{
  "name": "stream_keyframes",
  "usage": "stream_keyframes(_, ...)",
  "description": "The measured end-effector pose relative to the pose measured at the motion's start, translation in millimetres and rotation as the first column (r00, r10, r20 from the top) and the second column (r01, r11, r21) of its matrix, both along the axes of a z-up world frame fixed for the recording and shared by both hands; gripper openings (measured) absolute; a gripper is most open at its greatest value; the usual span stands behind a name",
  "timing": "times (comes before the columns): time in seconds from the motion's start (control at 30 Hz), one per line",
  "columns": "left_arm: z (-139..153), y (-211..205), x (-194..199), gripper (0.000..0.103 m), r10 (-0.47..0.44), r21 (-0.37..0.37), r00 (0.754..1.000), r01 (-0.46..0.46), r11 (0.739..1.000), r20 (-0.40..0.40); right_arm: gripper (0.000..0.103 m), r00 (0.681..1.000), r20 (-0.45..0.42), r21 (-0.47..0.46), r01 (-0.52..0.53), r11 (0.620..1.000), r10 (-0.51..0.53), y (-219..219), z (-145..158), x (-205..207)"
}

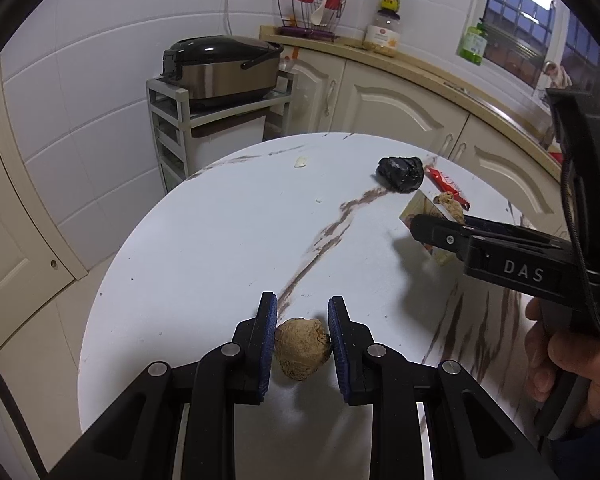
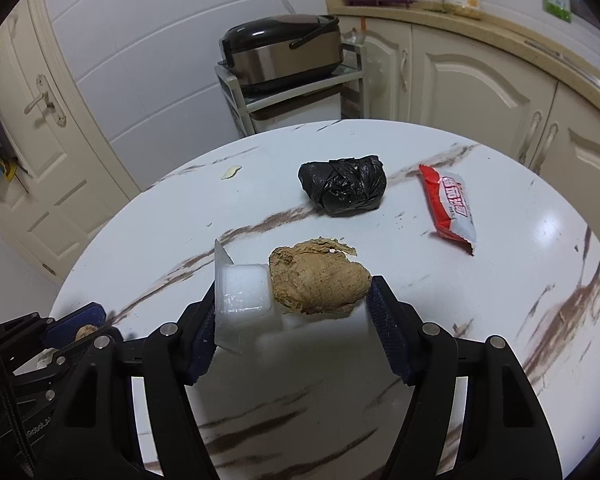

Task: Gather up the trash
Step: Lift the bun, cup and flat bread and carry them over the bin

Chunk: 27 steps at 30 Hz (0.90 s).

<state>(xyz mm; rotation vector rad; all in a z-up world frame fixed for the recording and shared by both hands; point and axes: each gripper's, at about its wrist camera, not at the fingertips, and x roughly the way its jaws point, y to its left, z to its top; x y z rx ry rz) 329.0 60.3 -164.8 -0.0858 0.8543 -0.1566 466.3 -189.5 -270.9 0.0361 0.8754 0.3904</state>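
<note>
The left gripper (image 1: 302, 320) pinches a small brown paper wad (image 1: 302, 348) above the near edge of the marble table (image 1: 220, 240). The right gripper (image 2: 292, 300) clamps 2 items together, a clear plastic cup (image 2: 242, 294) and a larger brown wad (image 2: 320, 280), while a black bag (image 2: 344, 190) and red wrapper (image 2: 448, 208) lie beyond.

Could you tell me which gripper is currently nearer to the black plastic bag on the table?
Right. The right gripper sits just short of the black plastic bag, holding a brown paper wad and a plastic cup. The left gripper is farther back near the table's edge.
</note>
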Motion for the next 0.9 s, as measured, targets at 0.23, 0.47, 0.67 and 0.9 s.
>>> stream_keyframes(0.23, 17.0, -15.3, -6.7, 0.022, -0.021, -0.001, 0.999, 0.021, 1.0, 0.043, 0.066, 0.999, 0.046, 0.035, 0.027, 0.999, -0.029, -19.6, 22.3, -20.6)
stream_keyframes(0.47, 47.1, -48.1, -17.0, 0.022, -0.077, 0.009, 0.99, 0.076, 0.997, 0.116, 0.066, 0.991, 0.098, 0.073, 0.085, 0.994, -0.092, -52.2, 48.7, -48.6)
stream_keyframes(0.67, 75.2, -87.0, -30.3, 0.022, -0.157, 0.029, 0.971, 0.155, 0.988, 0.178, 0.066, 0.974, 0.155, 0.106, 0.146, 0.984, -0.162, -96.0, 76.6, -79.4)
stream_keyframes(0.9, 99.0, -146.3, -53.9, 0.022, -0.259, 0.051, 0.938, 0.254, 0.966, 0.231, 0.066, 0.942, 0.211, 0.14, 0.233, 0.962, -0.259, -158.9, 99.7, -121.5)
